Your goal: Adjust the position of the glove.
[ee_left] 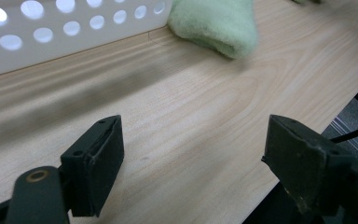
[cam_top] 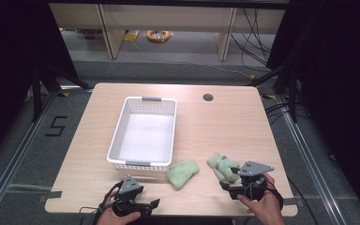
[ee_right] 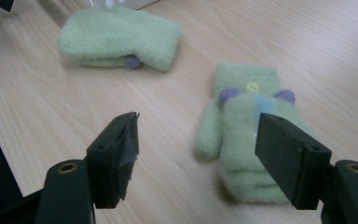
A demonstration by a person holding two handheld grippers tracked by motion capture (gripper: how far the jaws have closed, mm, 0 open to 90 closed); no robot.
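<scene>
Two light green mittens lie on the wooden table near its front. One mitten (cam_top: 183, 173) (ee_left: 214, 23) (ee_right: 119, 39) rests by the front corner of the white basket (cam_top: 122, 122) (ee_left: 51, 42). The other mitten (cam_top: 223, 166) (ee_right: 247, 135), with purple and yellow buttons, lies to its right. My right gripper (cam_top: 234, 187) (ee_right: 198, 156) is open, low over the table just short of that second mitten. At the front left edge, my left gripper (cam_top: 145, 206) (ee_left: 193, 158) is open over bare wood, with the first mitten farther ahead.
The white perforated basket has nothing in it and stands left of the table's middle. A round cable hole (cam_top: 208, 97) sits at the back right. The table's front edge (cam_top: 168, 213) runs right by both hands. Shelving and cables lie on the floor beyond.
</scene>
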